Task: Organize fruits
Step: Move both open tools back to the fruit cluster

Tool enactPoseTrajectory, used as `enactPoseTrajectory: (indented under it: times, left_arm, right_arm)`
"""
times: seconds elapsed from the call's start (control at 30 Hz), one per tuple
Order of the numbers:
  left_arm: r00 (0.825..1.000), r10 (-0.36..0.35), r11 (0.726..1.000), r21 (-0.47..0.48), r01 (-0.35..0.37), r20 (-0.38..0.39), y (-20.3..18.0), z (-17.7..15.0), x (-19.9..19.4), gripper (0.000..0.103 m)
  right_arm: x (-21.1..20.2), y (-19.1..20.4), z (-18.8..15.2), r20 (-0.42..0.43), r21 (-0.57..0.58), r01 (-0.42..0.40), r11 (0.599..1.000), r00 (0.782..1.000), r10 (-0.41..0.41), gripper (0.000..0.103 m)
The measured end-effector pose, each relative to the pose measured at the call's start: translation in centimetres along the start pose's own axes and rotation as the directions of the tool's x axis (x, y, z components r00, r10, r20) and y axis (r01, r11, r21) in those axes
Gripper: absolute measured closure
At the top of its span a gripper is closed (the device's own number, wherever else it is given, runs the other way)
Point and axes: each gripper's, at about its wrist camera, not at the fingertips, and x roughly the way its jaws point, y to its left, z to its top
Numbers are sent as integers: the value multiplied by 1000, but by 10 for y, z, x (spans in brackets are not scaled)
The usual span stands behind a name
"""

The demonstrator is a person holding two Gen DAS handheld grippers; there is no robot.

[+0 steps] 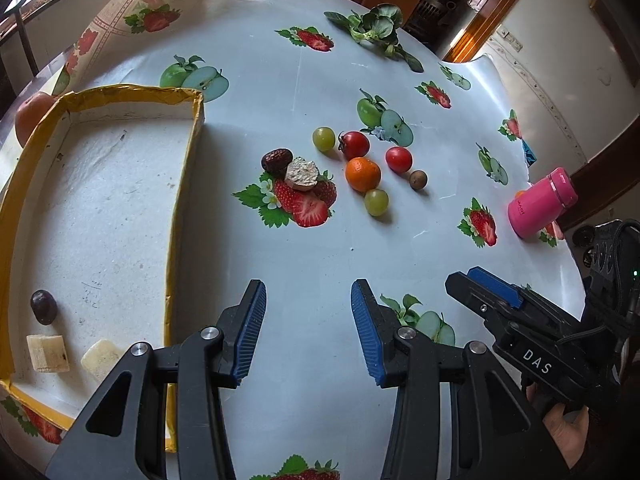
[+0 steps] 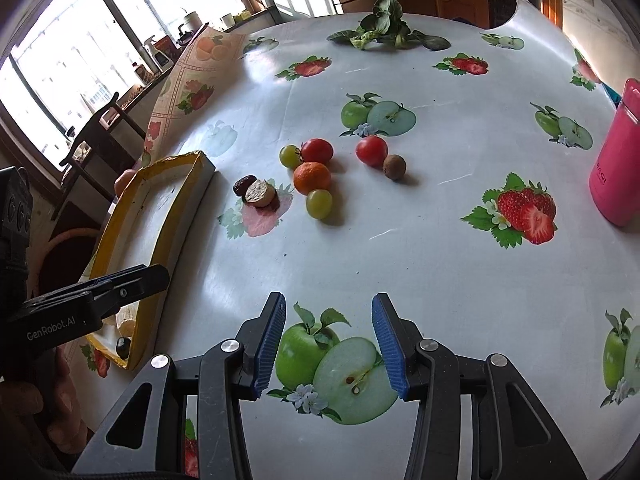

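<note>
A cluster of fruit lies mid-table: a tangerine point(image 1: 362, 174), two cherry tomatoes point(image 1: 354, 145), two green grapes point(image 1: 376, 201), a brown longan point(image 1: 418, 179), a red date point(image 1: 274, 161) and a beige round slice point(image 1: 302, 175). To the left, a yellow-rimmed white tray point(image 1: 180, 200) holds a dark grape point(image 1: 43, 306) and banana pieces point(image 1: 47, 352). My left gripper point(image 1: 308, 328) is open and empty, beside the tray's near right edge. My right gripper point(image 2: 328, 340) hovers over bare cloth short of the tangerine point(image 2: 311, 177); its jaws are opening, with nothing between them.
A pink flask point(image 1: 540, 202) stands at the right edge of the table. Leafy greens point(image 1: 372, 28) lie at the far side. An orange-red fruit point(image 1: 32, 116) sits behind the tray. The tablecloth carries printed apples and strawberries. A chair point(image 2: 100, 128) stands beyond the table's left.
</note>
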Motion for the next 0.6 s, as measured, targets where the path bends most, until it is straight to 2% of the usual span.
enactPoseTrajectory:
  times: [0.27, 0.6]
  left_arm:
    - [999, -31, 999, 28, 32, -40, -36, 16, 37, 61]
    - [997, -53, 998, 30, 54, -59, -63, 47, 89, 61]
  right_arm:
    - [21, -33, 39, 5, 36, 19, 999, 1000, -20, 56]
    - [69, -44, 82, -22, -12, 41, 999, 999, -41, 57]
